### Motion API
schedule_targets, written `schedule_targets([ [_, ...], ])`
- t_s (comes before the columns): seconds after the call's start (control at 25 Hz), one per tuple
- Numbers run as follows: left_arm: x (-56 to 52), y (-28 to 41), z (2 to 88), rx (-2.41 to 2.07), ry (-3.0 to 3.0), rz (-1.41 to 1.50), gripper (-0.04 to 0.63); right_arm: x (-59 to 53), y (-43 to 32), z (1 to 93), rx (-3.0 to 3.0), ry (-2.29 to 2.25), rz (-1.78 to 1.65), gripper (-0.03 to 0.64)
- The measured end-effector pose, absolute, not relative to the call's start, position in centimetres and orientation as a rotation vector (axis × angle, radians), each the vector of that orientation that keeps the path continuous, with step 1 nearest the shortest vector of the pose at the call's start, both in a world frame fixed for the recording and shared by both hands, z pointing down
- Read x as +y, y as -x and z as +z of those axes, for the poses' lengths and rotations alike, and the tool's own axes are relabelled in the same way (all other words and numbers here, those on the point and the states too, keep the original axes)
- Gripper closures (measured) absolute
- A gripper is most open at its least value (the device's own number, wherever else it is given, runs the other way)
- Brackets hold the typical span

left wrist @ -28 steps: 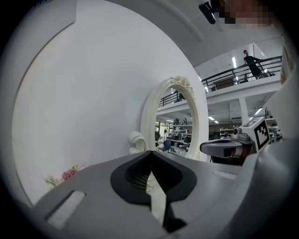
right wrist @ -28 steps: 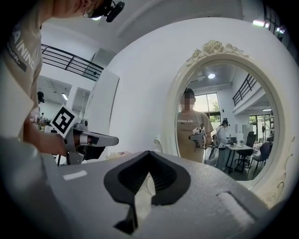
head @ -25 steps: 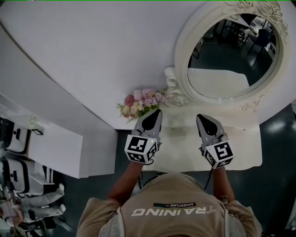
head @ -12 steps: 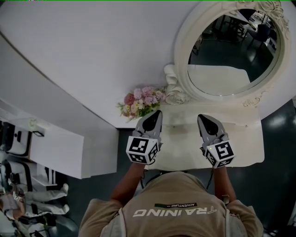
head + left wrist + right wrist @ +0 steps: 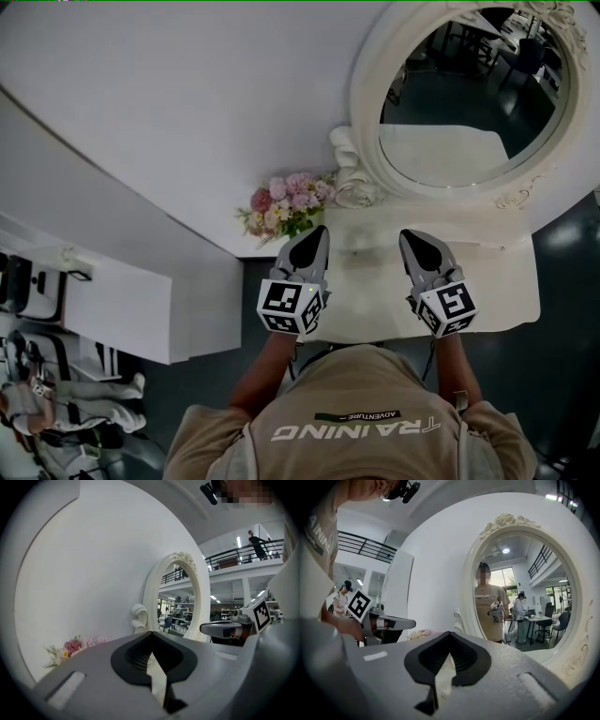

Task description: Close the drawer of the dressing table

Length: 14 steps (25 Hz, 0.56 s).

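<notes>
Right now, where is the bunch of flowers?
In the head view, the flowers sit at the back left corner of the dressing table, beside the scrolled mirror frame and just ahead of the left gripper.

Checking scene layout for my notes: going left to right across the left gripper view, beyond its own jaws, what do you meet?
Pink flowers → scrolled foot of the mirror frame → oval mirror → right gripper → person on the balcony.

You face a plain white wall [image 5: 187, 94], with dark floor [image 5: 567, 375] to your right. A white cabinet [image 5: 112, 309] stands at your left, and a railed balcony [image 5: 234, 554] runs high overhead.
</notes>
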<state>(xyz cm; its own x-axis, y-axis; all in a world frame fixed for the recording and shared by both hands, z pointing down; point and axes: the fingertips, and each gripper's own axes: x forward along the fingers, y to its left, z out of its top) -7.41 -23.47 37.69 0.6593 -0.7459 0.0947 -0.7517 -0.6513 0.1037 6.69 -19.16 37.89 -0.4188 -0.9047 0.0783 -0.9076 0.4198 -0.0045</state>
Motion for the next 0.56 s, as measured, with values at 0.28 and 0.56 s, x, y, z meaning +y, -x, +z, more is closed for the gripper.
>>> schedule_targets([
  [0.28, -23.5, 8.0, 38.7, -1.260, -2.706, 0.076, 0.578, -19.1, -6.6, 38.9, -2.577, -1.645, 0.089, 0.615],
  [0.56, -23.3, 7.9, 39.0, -1.255, -2.702, 0.078, 0.578, -18.8, -6.7, 38.6, -2.580, -1.646, 0.078, 0.615],
])
